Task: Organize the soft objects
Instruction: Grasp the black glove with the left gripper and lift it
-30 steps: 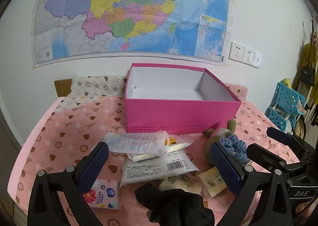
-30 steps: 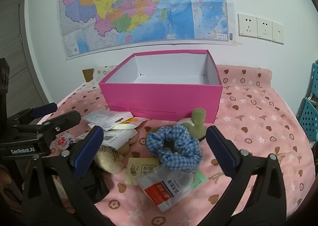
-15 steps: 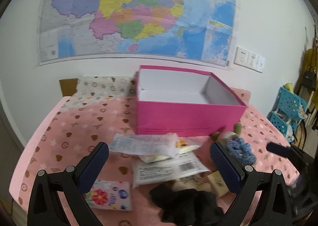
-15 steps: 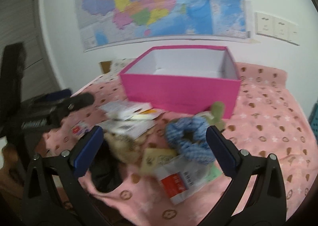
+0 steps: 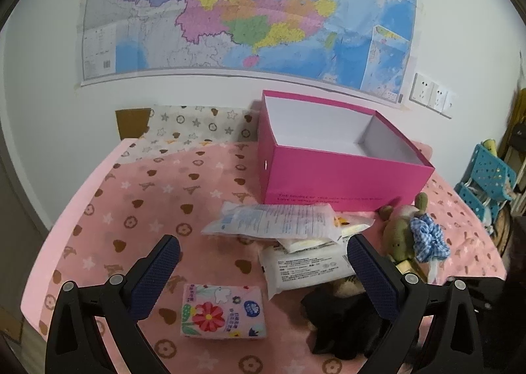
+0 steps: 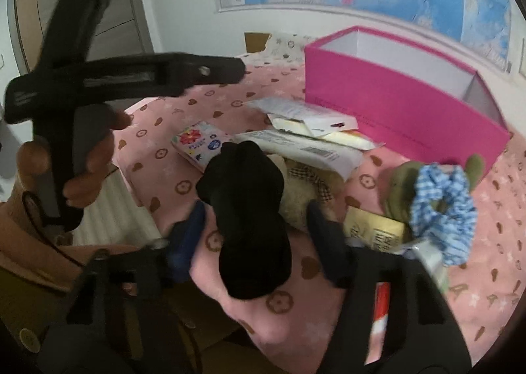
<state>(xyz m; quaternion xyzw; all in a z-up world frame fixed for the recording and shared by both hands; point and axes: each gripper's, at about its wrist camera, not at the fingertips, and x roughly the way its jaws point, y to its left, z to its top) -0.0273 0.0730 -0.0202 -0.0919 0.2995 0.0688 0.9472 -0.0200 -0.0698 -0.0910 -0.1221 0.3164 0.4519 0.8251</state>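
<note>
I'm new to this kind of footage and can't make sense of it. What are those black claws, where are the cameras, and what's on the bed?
A person holds two handheld grippers, each with a fisheye camera looking along its fingers. The left gripper hangs open above a tissue pack. The right gripper is open around a black cloth, not closed on it. Also on the pink bedspread: an empty pink box, plastic packets, a blue scrunchie and a green plush toy. Nothing is held.
</note>
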